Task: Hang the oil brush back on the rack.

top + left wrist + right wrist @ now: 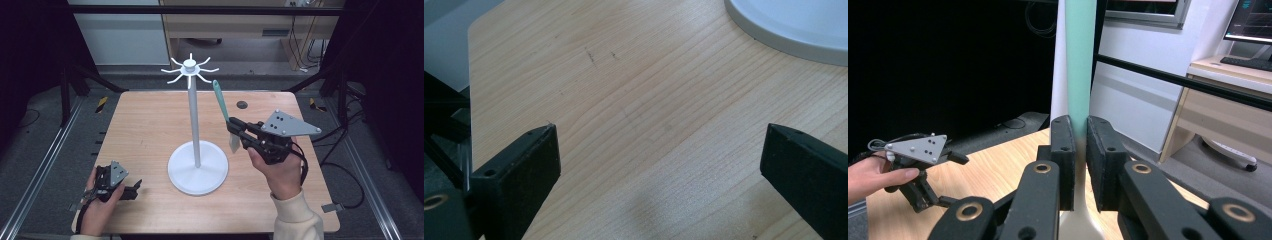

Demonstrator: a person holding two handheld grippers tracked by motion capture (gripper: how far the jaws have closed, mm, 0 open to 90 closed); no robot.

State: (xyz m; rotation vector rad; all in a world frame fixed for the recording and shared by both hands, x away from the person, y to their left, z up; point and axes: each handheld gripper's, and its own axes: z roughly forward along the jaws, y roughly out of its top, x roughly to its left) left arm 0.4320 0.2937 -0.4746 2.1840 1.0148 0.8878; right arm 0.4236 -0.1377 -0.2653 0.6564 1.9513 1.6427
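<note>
A white stand has a round base (198, 172), a tall pole (194, 120) and a ring of hooks (190, 68) at the top; it sits mid-table. My right gripper (232, 126) is lifted just right of the pole and shut on a spatula (220, 100). Its teal handle points up and its pale blade (233, 143) hangs below the jaws. In the right gripper view the handle (1080, 60) rises between the jaws of my right gripper (1080, 127), in front of the pole (1060, 75). My left gripper (134, 188) rests open at the near left of the table, holding nothing (659, 135).
The wooden table (150, 125) has a small dark disc (242, 104) at the back right. An edge of the stand base (794, 25) lies ahead of the left gripper. The other hand and its gripper (918, 170) are seen far left. Black frame bars surround the table.
</note>
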